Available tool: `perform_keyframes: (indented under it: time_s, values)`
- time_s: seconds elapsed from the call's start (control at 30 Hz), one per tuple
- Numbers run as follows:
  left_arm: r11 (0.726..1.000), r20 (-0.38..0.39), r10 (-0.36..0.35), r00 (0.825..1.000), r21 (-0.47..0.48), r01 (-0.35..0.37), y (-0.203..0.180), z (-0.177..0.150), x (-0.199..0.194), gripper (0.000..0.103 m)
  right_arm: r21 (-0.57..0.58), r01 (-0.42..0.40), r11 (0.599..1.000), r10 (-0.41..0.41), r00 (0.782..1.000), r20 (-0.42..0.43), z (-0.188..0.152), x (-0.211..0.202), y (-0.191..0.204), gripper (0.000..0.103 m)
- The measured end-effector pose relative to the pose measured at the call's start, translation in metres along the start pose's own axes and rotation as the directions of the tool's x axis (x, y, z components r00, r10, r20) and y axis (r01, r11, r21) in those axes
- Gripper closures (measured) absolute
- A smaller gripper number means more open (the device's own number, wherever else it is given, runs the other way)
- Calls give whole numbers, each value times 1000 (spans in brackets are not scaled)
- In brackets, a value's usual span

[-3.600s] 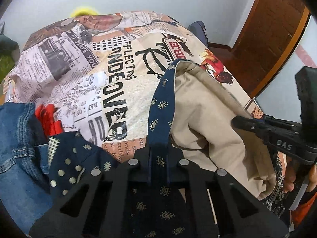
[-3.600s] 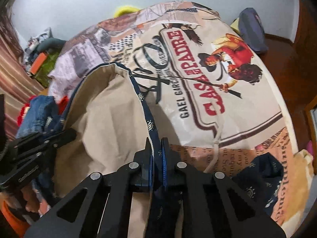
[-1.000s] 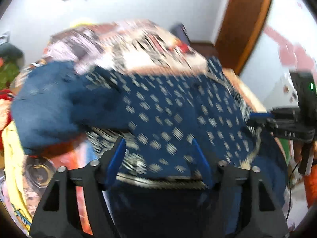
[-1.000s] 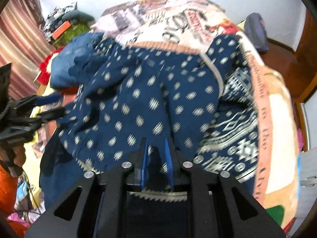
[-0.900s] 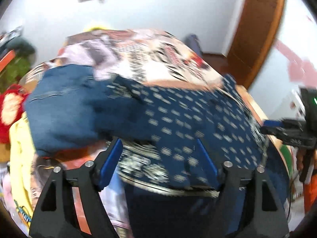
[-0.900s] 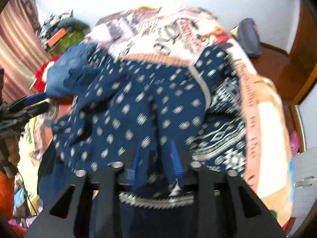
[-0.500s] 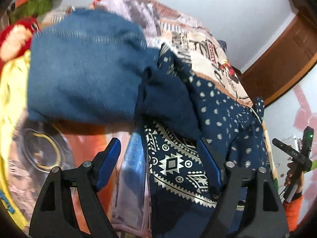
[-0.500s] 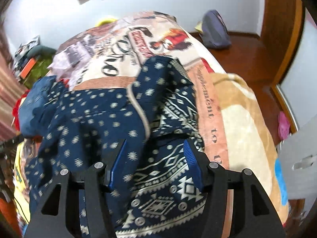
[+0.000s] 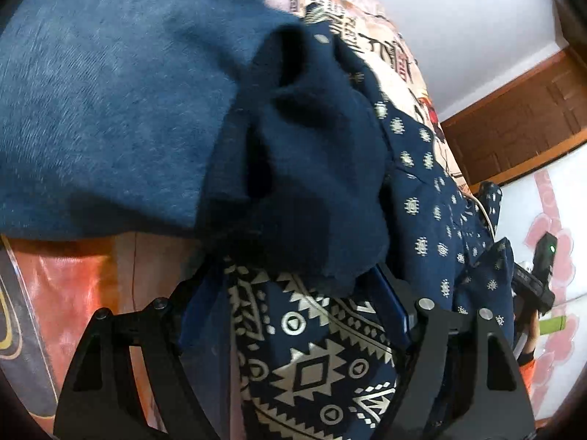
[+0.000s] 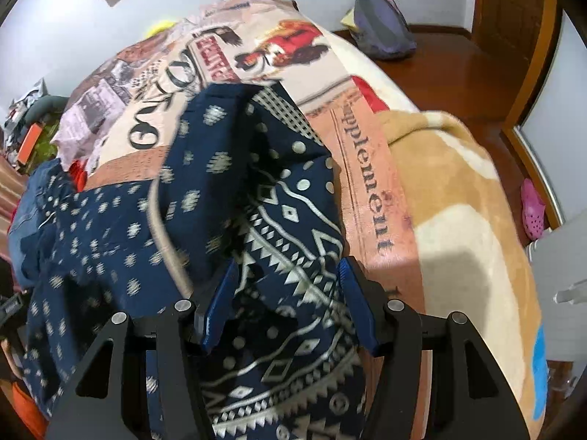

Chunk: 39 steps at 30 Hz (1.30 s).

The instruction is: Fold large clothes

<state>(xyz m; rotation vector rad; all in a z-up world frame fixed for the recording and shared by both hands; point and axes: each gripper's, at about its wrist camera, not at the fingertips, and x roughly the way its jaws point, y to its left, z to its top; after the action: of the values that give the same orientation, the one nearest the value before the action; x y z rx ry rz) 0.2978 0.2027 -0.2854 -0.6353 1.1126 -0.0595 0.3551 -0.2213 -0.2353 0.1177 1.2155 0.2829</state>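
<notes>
Presently: bed [image 10: 458,190], printed cover. Garment [image 10: 121,242], navy patterned, spread unfolded at near edge, jeans [image 9: 110,91] far left. Left claw [image 9: 293,315] and right claw [image 10: 286,304] wide, empty, astride hem. Step: regrasp; next, pinch hem corners.

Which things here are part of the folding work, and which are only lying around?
Part of the job:
- navy patterned cotton garment
- left gripper, open
- right gripper, open

Only lying about:
- blue denim jeans
- printed newspaper-style bedspread
- tan fleece blanket
- purple cloth bag
- pink rubber clog
</notes>
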Motion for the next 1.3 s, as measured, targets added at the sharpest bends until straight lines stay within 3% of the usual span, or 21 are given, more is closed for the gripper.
perform_keyframes:
  time_s: [0.1, 0.23, 0.33, 0.43, 0.5, 0.6, 0.67, 0.73, 0.87, 1.0, 1.2, 1.3]
  values:
    - [997, 14, -71, 997, 32, 70, -13, 1, -9, 27, -29, 6, 1000, -5, 1000, 17, -2, 3, 3, 48]
    - [991, 77, -98, 992, 97, 90, -34, 4, -28, 31, -61, 21, 998, -19, 1000, 24, 2, 5, 11, 43]
    - [990, 104, -43, 994, 137, 28, -41, 8, -28, 31, -51, 5, 999, -3, 999, 35, 8, 9, 8, 42]
    - [987, 76, 94, 993, 125, -103, -33, 15, -6, 47, -30, -25, 999, 26, 998, 50, 16, 15, 5, 42]
    - [983, 82, 131, 988, 122, -140, -31, 13, 1, 49, -33, -34, 999, 36, 998, 53, 21, 20, 6, 43]
    - [970, 117, 180, 977, 140, -196, -43, 11, -2, 65, -60, -4, 998, 8, 998, 64, 25, 25, 12, 55]
    - [962, 130, 203, 971, 156, -222, -51, 9, -9, 74, -72, -29, 997, 33, 998, 48, 27, 26, 15, 76]
    - [956, 148, 216, 965, 167, -240, -63, 8, -16, 80, -77, -61, 995, 64, 997, 42, 29, 21, 19, 87]
    - [957, 214, 172, 962, 193, -214, -79, 8, -49, 85, -154, -44, 987, 65, 989, 136, 29, -11, 38, 91]
    - [939, 291, 163, 943, 247, -239, -107, 11, -73, 88, -233, -44, 972, 98, 970, 223, 36, -49, 64, 91]
    - [885, 459, 175, 871, 315, -344, -140, 14, -116, 89, -293, -51, 955, 149, 935, 322, 60, -82, 97, 92]
    - [876, 491, 184, 851, 310, -368, -138, 29, -121, 89, -291, -35, 956, 140, 926, 350, 78, -78, 104, 91]
